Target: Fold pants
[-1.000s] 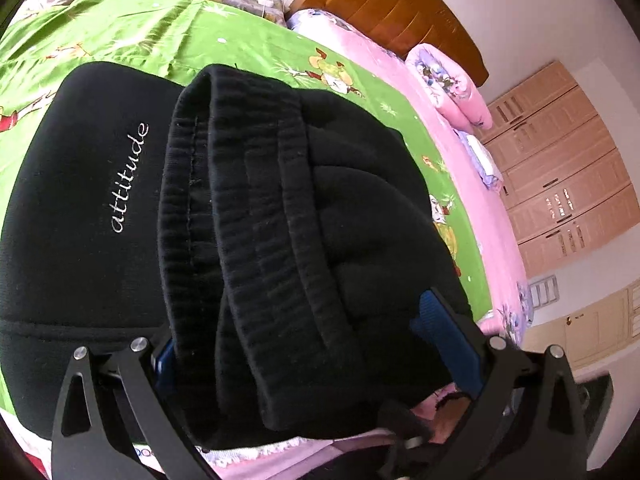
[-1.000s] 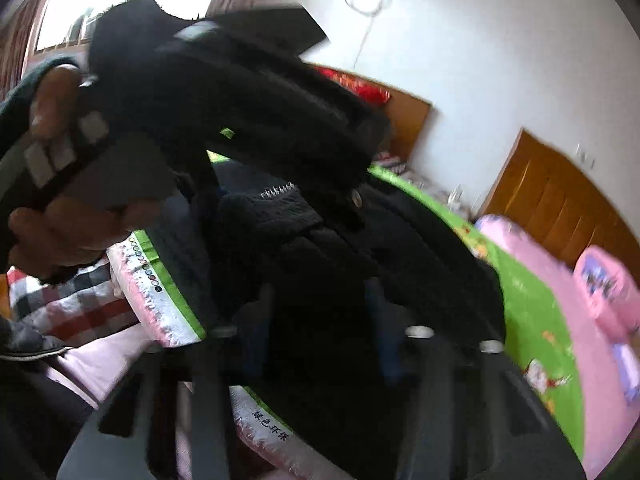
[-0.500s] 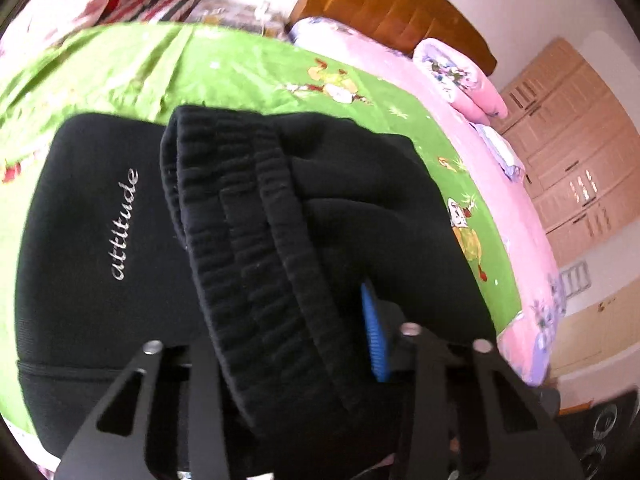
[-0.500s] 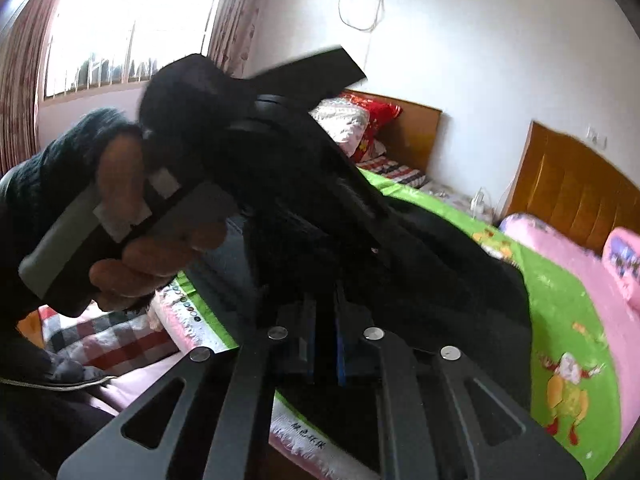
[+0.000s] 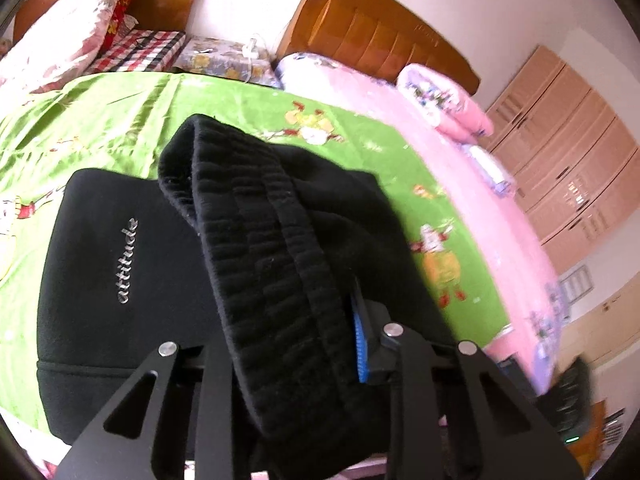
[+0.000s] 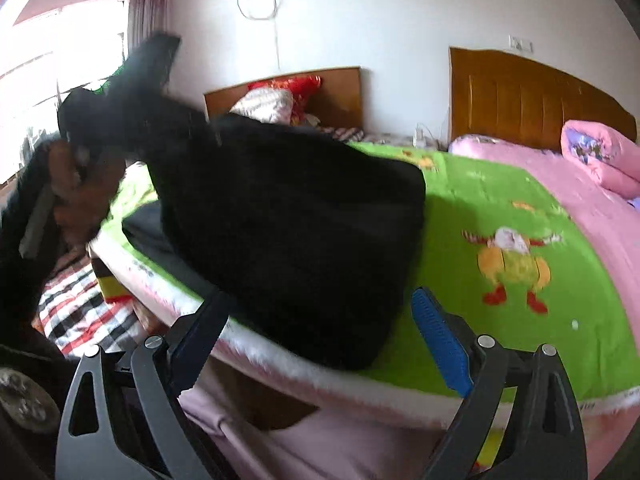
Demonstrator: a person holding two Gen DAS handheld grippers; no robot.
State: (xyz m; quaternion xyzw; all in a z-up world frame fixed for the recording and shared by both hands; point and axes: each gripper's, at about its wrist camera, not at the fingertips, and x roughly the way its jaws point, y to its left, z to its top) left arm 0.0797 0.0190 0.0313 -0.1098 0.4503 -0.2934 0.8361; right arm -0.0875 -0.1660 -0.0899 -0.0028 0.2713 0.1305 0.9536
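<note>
Black pants (image 5: 120, 320) with the word "attitude" lie folded on the green blanket (image 5: 100, 120). Their ribbed waistband (image 5: 260, 240) is raised over the folded part. My left gripper (image 5: 288, 340) is closing, its blue pad pressed into the waistband, which fills the gap. In the right wrist view the pants (image 6: 300, 220) drape from that raised end down to the bed's near edge. My right gripper (image 6: 320, 304) is opening wide just short of the pants' near edge, with nothing pinched between its blue pads. A hand (image 6: 76, 184) holds the left gripper at the upper left.
The bed's white-trimmed near edge (image 6: 280, 360) runs under the pants, with pink sheet below. A rolled pink quilt (image 6: 592, 156) lies by the wooden headboard (image 6: 520, 92). A second bed with pillows (image 5: 60, 44) stands behind. Wardrobes (image 5: 568, 152) line the right wall.
My left gripper went from wide open to closed on the waistband and rose. My right gripper let go of the black fabric, opened wide and drew back towards the bed's edge.
</note>
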